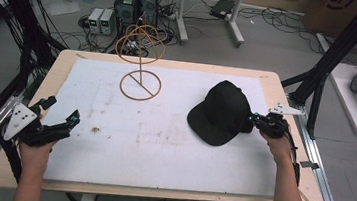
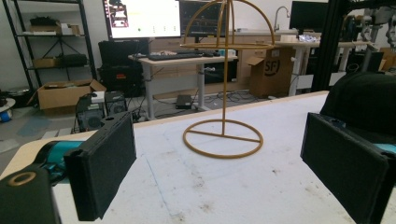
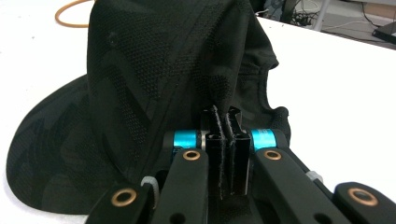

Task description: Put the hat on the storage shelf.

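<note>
Black mesh cap, peaked: it lies on the white table sheet, right of centre, brim toward the near-left, crown up. My right tongs stand at the cap's right rear edge. In the right gripper view the two jaws are pressed together with a fold of the cap's back fabric pinched between the pads; the rest of the cap rests on the sheet.

Left tongs, mine: held low over the near-left corner of the table, well apart from the cap. Jaws wide, nothing between them; in the left gripper view the two black pads frame bare sheet.

Gold wire hat stand: upright at the far middle of the sheet, ring base flat, a thin stem rising to a domed wire top. It stands apart from the cap, to the cap's far-left. In the left gripper view the stand sits between my open jaws, farther off, with the cap's dark crown at the right edge.
</note>
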### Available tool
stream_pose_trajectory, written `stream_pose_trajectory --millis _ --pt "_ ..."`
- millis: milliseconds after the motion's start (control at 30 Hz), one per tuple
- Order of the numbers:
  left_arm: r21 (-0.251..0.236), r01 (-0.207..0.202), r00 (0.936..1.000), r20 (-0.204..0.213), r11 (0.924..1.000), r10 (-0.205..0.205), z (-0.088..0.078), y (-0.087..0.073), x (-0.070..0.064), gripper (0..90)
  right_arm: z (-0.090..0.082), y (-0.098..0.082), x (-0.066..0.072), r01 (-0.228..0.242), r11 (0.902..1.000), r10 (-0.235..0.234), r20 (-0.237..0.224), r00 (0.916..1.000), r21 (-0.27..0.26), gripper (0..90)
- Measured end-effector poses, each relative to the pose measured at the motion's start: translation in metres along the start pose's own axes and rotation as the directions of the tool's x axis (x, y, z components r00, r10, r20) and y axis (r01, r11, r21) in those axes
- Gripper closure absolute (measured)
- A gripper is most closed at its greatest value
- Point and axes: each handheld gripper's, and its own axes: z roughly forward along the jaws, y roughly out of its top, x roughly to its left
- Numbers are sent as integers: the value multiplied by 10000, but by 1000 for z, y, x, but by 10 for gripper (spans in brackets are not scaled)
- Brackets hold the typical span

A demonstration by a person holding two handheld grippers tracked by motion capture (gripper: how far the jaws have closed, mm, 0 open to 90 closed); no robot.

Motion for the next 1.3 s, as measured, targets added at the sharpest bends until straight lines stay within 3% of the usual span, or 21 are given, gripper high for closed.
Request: stream_pose_trajectory --millis 233,433,667,867,1133,1300 --pt "-15 -4 10000 -14 10000 4 0 0 0 107 -6 2 1 -401 9984 396 -142 9991 -390 894" --pt "-43 35 10000 -27 10000 -35 0 0 0 109 -12 8 5 -220 9957 205 -179 9996 -898 895" --pt "-59 78 10000 -27 10000 -78 -1 1 0 111 -19 15 8 -374 9902 347 -227 9991 -1343 895" --pt "-92 105 9999 -34 9999 -105 -1 1 0 111 -27 26 12 -446 9812 391 -330 9987 -1876 894" --pt "-164 161 9999 -36 9997 -162 -1 2 1 112 -36 53 23 4 9722 -58 -222 9997 -2343 894" --pt "-165 176 9998 -28 9997 -176 -2 2 1 112 -42 67 27 34 9644 -92 -205 9997 -2643 894"
